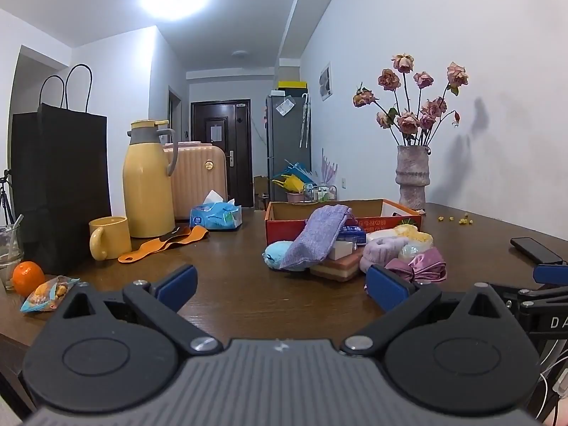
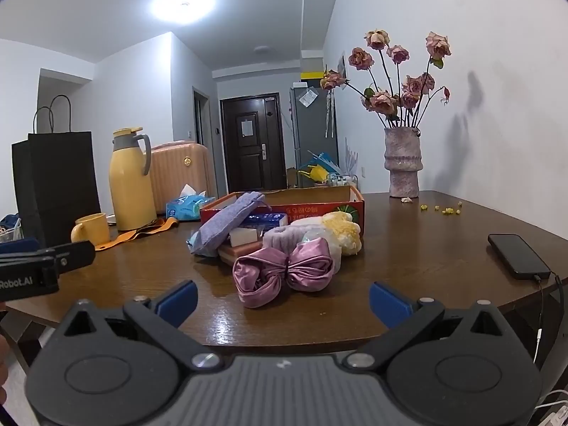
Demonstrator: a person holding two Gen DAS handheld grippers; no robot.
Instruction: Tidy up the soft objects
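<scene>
A pile of soft things lies on the brown table in front of an open orange cardboard box (image 1: 387,209) (image 2: 312,200). A purple knitted cloth (image 1: 316,238) (image 2: 227,222) drapes over a light blue plush (image 1: 275,254). A pink satin bow scrunchie (image 2: 282,271) (image 1: 420,266) lies nearest, with a lilac fluffy band (image 2: 284,238) (image 1: 380,250) and a yellow plush (image 2: 342,230) (image 1: 417,236) behind it. My left gripper (image 1: 284,287) is open and empty, short of the pile. My right gripper (image 2: 284,300) is open and empty, just before the scrunchie.
A yellow thermos (image 1: 147,184), yellow mug (image 1: 108,238), black paper bag (image 1: 60,184), tissue pack (image 1: 216,214) and orange strap (image 1: 167,243) stand left. An orange (image 1: 28,277) and snack packet (image 1: 48,293) lie near left. A vase of roses (image 2: 403,163) and a phone (image 2: 516,255) are right.
</scene>
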